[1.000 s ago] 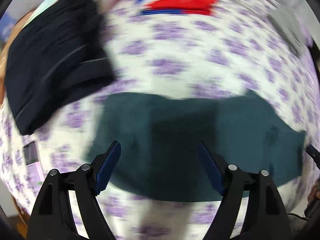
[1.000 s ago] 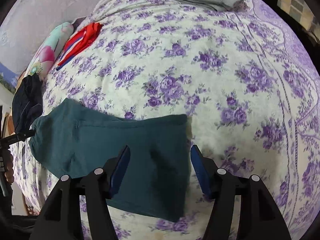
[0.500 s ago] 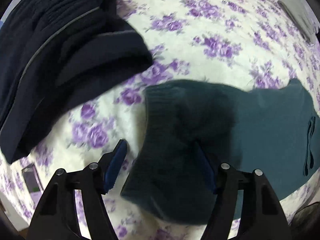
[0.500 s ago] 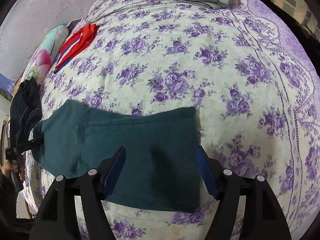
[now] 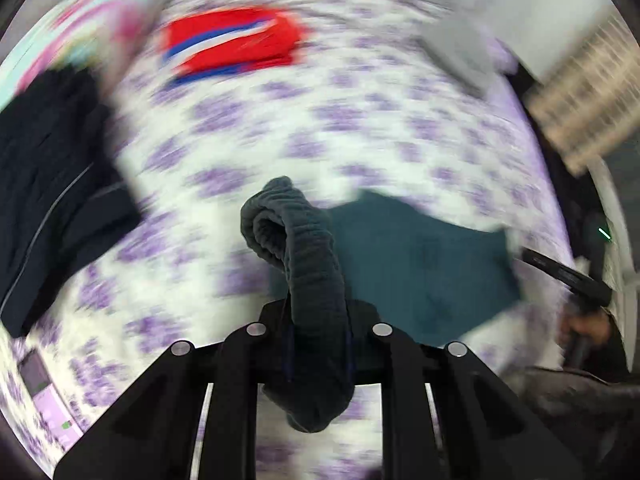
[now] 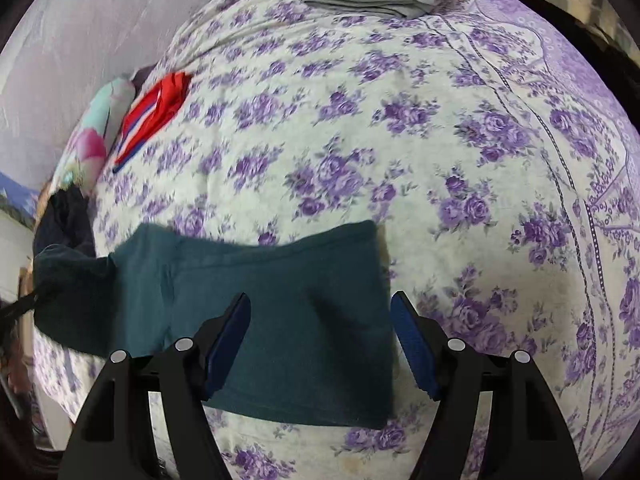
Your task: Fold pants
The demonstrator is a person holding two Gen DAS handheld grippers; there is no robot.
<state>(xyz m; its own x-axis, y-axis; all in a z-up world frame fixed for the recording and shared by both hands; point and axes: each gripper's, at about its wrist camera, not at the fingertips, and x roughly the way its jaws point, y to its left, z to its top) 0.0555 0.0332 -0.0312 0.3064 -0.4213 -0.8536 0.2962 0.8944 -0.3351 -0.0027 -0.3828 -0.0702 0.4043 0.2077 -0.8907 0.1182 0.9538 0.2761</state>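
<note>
Teal pants [image 5: 420, 264] waistband pinched in left gripper [image 5: 318, 350]

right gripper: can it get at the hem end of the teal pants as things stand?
Probably yes. The right gripper is open right over the teal pants, hem edge between its fingers, nothing on top. The left gripper grips the waistband far off.

Each camera sits on a gripper and looks down at the bed [image 6: 400, 152] from close up. The left view is blurry. Both see the green pants [image 5: 420, 264] [image 6: 280, 320], and probably the same red cloth [image 5: 236, 42] [image 6: 154, 116].
</note>
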